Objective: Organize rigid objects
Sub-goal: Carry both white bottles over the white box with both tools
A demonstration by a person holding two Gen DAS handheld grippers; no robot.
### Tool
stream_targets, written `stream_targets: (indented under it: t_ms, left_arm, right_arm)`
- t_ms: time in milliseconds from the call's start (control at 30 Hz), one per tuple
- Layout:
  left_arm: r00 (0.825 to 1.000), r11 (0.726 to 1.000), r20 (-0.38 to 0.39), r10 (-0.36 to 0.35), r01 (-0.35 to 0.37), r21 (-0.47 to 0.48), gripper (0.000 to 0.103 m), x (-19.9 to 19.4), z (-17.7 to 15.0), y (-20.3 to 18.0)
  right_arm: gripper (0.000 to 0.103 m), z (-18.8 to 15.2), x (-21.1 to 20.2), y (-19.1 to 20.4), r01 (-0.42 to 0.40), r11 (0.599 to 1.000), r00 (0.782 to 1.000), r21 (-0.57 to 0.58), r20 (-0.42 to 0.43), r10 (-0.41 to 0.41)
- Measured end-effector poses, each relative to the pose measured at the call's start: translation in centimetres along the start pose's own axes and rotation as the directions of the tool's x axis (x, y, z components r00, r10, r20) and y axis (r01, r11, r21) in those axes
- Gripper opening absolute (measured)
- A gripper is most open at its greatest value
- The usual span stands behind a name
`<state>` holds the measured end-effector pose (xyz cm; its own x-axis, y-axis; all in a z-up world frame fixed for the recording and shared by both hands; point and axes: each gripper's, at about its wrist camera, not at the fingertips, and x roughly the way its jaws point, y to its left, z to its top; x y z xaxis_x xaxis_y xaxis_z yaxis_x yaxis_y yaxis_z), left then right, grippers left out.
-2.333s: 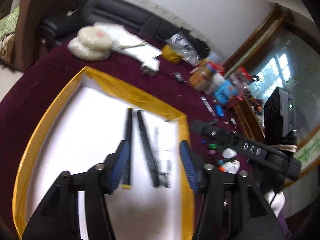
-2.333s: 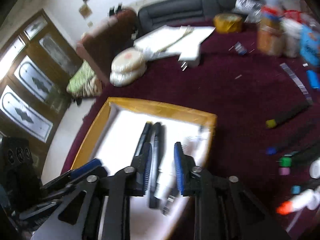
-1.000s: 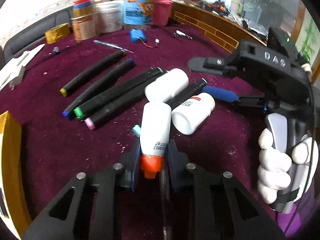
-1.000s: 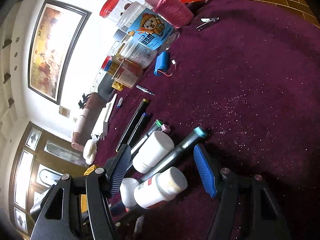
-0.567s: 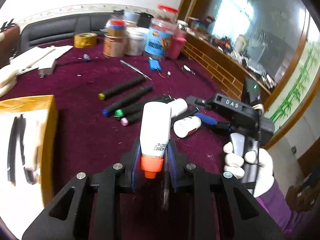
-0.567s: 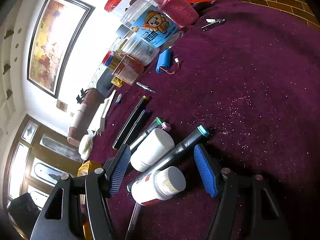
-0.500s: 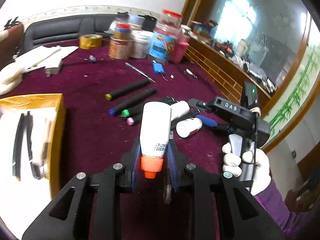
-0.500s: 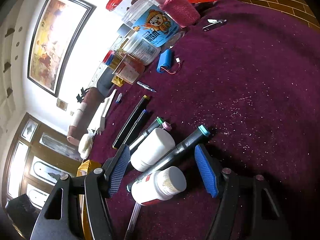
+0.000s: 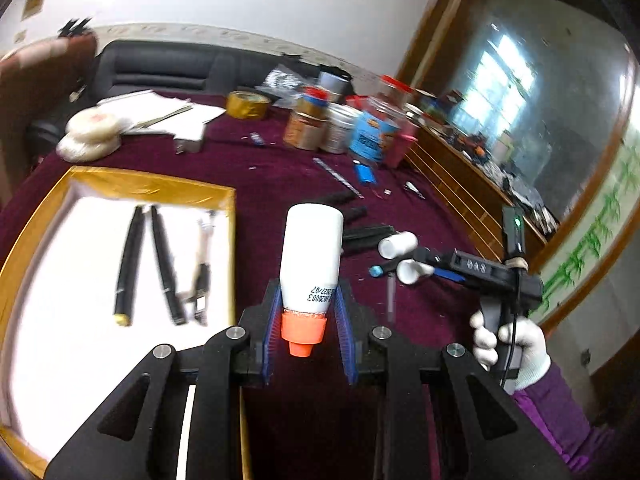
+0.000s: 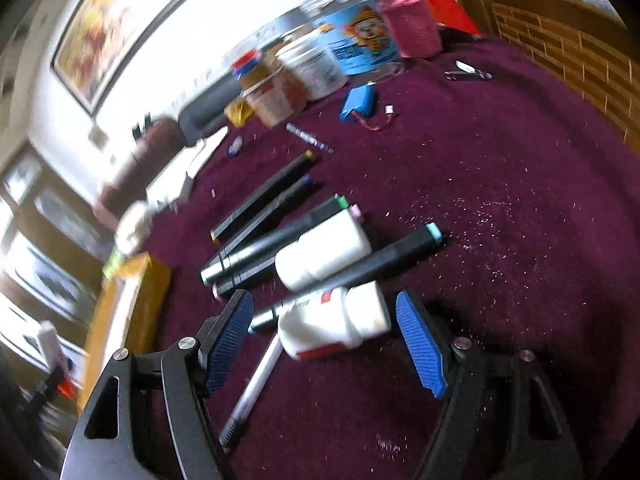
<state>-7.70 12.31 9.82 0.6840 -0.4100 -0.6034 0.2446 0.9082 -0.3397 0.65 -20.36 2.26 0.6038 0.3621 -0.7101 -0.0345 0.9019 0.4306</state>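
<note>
Maroon cloth covers the table. Left gripper clamps a white orange-capped bottle near the yellow-rimmed tray, probably to drop it inside. Right gripper, jaws just widening, straddles a lying pill bottle without pressing it.

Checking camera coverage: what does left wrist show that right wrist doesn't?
Left wrist only: the left gripper shut on the orange-capped white bottle; inside the yellow-edged tray, two black pens; the gloved right hand on its handle.

Right wrist only: the right gripper, its jaws just opening, straddling the red-labelled white bottle without touching it; the teal-tipped marker; a white pen.

Both: maroon tablecloth, blue battery pack, the jars, the plain white bottle.
</note>
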Motion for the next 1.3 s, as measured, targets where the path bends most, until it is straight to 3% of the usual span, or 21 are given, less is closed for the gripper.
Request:
stream_targets:
  t_ms: [100,133,300,433,600,800,1000,1300]
  left_arm:
    - [1.0,0.998,0.003,0.015,-0.015,-0.059,0.023,-0.3,-0.3,2.2]
    - [1.0,0.997,0.002,0.02,-0.019,-0.074,0.023,-0.4,-0.4,2.9]
    - [0.999,0.991,0.009,0.053,-0.052,-0.126,0.023,-1.5,-1.1,6.0]
    - [0.994,0.981,0.008,0.109,-0.106,-0.16,0.023,-2.2,-1.2,8.8]
    - [0.984,0.961,-0.049,0.172,-0.179,-0.211,0.023,-2.1,-0.8,13.2]
    - [0.972,0.955,-0.121,0.2,-0.221,-0.199,0.023,-0.6,0.0,16.3]
    - [0.96,0.956,-0.189,0.206,-0.239,-0.172,0.023,1.8,1.9,19.2]
    - [0.956,0.942,-0.241,0.169,-0.228,-0.245,0.024,5.4,3.5,22.6]
  right_arm:
    - [0.065,-0.5,0.5,1.3,0.077,0.994,0.997,-0.073,-0.01,-0.078]
    - [0.054,-0.7,0.8,1.7,0.113,0.988,0.993,-0.102,-0.019,-0.115]
    - [0.054,-1.0,0.2,2.9,0.182,0.969,0.983,-0.169,-0.002,-0.185]
    - [0.054,-0.3,-2.3,4.3,0.113,0.981,0.993,-0.157,0.038,-0.108]
    - [0.054,-0.4,-3.3,10.2,-0.008,0.96,0.999,-0.28,0.031,0.017]
    - [0.055,-2.3,0.6,19.0,-0.135,0.89,0.991,-0.436,-0.073,0.115]
    - [0.055,-4.8,4.7,26.3,-0.202,0.797,0.978,-0.569,-0.155,0.138]
    - [0.055,-8.0,9.9,35.3,-0.203,0.601,0.976,-0.773,-0.211,0.057]
